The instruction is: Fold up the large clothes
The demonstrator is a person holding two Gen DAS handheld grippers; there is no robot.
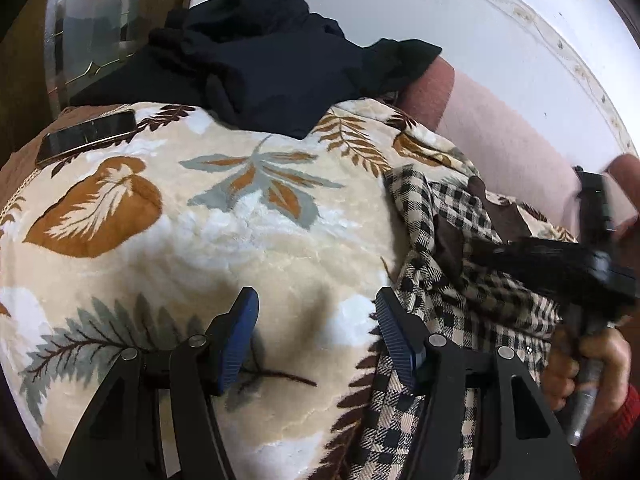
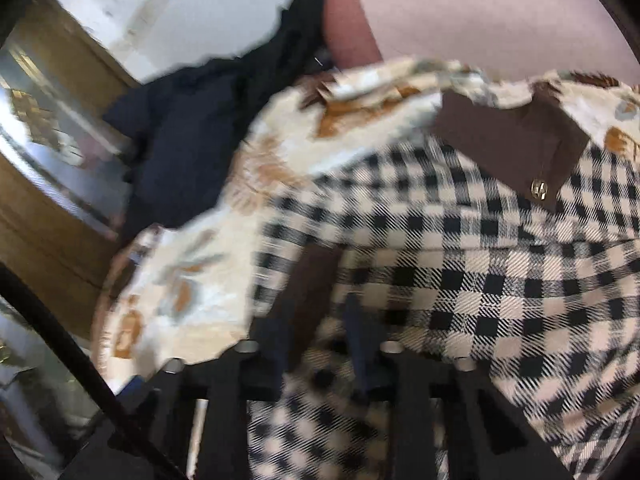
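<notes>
Hovering over the leaf-print blanket (image 1: 248,240), the left gripper (image 1: 316,332) stands w/ jaws apart, holding nothing; only its view shows the phone (image 1: 90,136) and the right gripper (image 1: 520,256) blurred above the checked garment (image 1: 460,312). Right-wrist view adds a brown flap (image 2: 516,148) w/ gold button; fingers there bracket checked cloth, grip unclear. Dark clothes (image 1: 272,60) pile behind.

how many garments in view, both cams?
2: checked garment at the blanket's right side under the right gripper; dark garment heaped at its far edge. More may be hidden.
</notes>
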